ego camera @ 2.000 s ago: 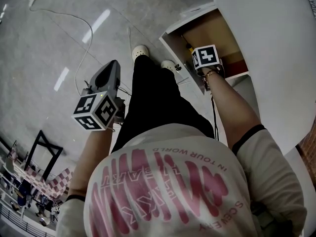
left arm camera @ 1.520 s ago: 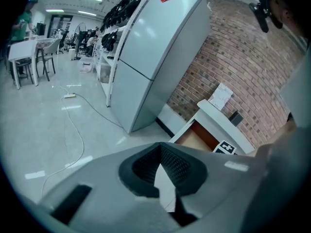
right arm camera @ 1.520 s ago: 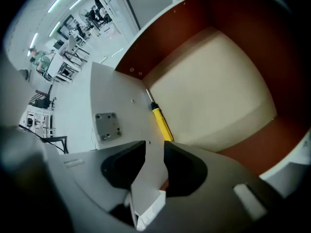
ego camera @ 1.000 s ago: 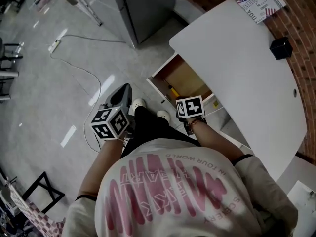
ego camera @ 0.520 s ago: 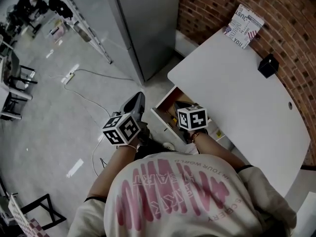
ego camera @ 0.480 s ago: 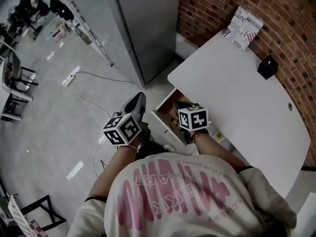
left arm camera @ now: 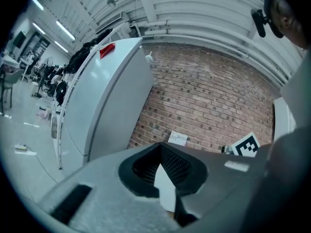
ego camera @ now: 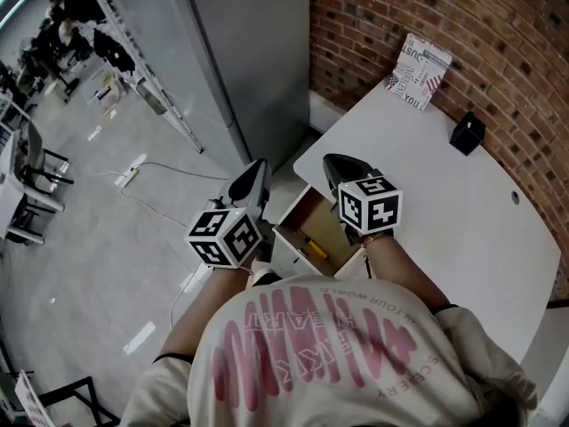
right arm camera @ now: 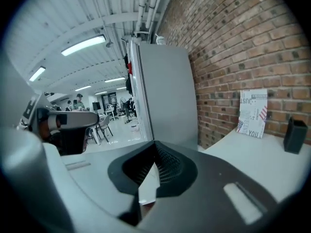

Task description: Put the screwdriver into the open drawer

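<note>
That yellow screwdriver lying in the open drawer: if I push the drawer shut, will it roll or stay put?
The screwdriver looks slim and lies loose on the bare drawer floor, so it will probably roll or slide a little. The drawer walls should stop it. It looks stiff and light, so damage seems unlikely.

The screwdriver (ego camera: pixel 313 246) is being housed in the open drawer (ego camera: pixel 286 237) under the table (ego camera: pixel 444 212); a card (ego camera: pixel 418 59) and box (ego camera: pixel 467 133) are being carried on its top, by the wall (ego camera: pixel 400 7).

rough brick wall (ego camera: pixel 427 16), smooth matt white tabletop (ego camera: pixel 444 194), bare wood drawer (ego camera: pixel 302 216) inside, glossy grey floor (ego camera: pixel 89 238).
</note>
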Demonstrator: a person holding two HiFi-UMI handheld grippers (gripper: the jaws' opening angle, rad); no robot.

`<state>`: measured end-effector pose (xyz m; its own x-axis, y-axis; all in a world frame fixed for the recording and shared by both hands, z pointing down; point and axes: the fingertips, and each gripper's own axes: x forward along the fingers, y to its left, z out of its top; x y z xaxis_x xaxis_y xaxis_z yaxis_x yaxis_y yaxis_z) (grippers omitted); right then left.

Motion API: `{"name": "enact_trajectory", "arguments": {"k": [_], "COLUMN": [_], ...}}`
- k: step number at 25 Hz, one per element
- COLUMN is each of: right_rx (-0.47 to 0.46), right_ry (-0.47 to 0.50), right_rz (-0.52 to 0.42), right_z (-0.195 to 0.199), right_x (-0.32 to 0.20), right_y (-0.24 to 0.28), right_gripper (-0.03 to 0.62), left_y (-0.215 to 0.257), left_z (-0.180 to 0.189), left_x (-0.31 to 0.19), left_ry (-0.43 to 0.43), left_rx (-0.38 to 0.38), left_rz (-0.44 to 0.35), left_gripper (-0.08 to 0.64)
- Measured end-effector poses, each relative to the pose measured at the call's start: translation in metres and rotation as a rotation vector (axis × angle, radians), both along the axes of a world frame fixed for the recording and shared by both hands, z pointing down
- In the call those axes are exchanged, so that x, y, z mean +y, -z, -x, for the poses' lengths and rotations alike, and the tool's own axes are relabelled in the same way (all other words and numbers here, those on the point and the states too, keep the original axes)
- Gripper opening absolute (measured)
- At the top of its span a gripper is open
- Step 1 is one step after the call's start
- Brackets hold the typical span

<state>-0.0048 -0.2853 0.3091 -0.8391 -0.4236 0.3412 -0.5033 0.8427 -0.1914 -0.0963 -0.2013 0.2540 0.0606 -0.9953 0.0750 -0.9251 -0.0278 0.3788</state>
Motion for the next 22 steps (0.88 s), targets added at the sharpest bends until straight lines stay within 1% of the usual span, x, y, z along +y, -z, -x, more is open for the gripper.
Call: {"name": "enact_trajectory", "arguments": {"k": [3, 7, 13, 16, 22], "right_rx": [-0.038, -0.079, -0.078, -0.063, -0.042], "right_ry": [-0.022, -0.066, -0.092, -0.102, -0.105], "right_rz": [-0.05, -0.047, -0.003, 0.029, 0.056], "right_z": [-0.013, -0.027, -0.036, -0.036, -0.033], "right_x": [-0.01, -0.02, -0.021, -0.021, -0.019], "right_y": [0.024, 0.026, 0.005, -0.006, -0.02], "right_gripper": [0.009, 0.009, 0.009, 0.009, 0.009], "left_y": [0.015, 0.022, 0.01, 0.001, -0.011], "left_z": [-0.003, -0.006, -0.008, -0.005, 0.0], "left_x": [-0.004, -0.002, -0.001, 0.001, 0.008], "left_ry": [-0.012, -0.014, -0.009, -0.002, 0.013], "left_rx": [-0.04, -0.043, -0.033, -0.022, -0.014], "left_rz": [-0.025, -0.053, -0.028, -0.01, 0.01], "left_gripper": [0.003, 0.003, 0.003, 0.003, 0.003]}}
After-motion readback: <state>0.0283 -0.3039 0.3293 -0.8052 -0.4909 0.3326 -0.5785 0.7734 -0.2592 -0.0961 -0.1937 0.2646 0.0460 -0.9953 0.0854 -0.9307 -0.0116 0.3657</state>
